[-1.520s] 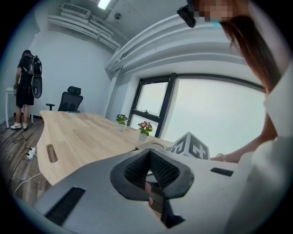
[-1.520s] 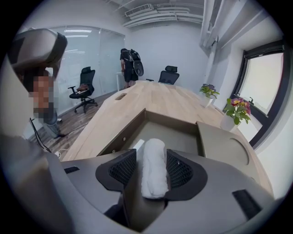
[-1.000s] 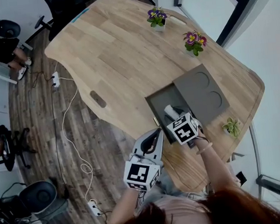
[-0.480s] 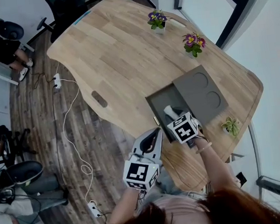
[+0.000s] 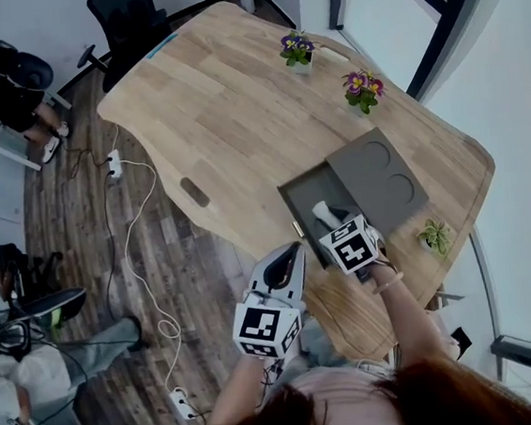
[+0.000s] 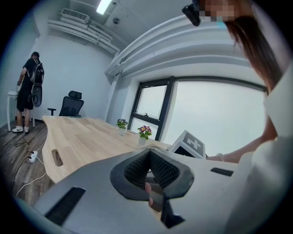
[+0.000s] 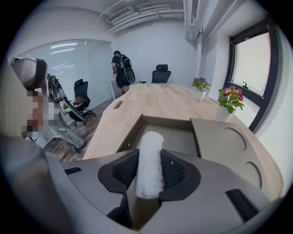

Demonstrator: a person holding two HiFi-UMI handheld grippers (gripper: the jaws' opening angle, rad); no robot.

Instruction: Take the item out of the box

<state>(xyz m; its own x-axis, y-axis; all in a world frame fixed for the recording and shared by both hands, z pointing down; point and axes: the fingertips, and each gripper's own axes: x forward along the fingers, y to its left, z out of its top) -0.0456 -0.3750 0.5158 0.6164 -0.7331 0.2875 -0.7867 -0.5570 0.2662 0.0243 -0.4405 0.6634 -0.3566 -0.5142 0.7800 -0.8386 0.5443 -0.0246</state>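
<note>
R gripper [image 7: 149, 171], jaws just closed, pinches the white roll [image 7: 151, 141] by its near half above the box [image 7: 181, 137]; prob. soft, light, squashy.

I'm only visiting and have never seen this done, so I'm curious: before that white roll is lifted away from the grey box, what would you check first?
1. Grip: ok. The right gripper has just been closing its jaws, and its pads press the white roll from both sides.
2. Box open: ok. The grey panel lies beside the grey box, not over it.
3. Roll clear of the box walls: cannot tell.
4. Way up free: ok. Only the right gripper is above the box.
5. Left gripper out of the way: ok. It is beside the table, jaws together and empty.
</note>
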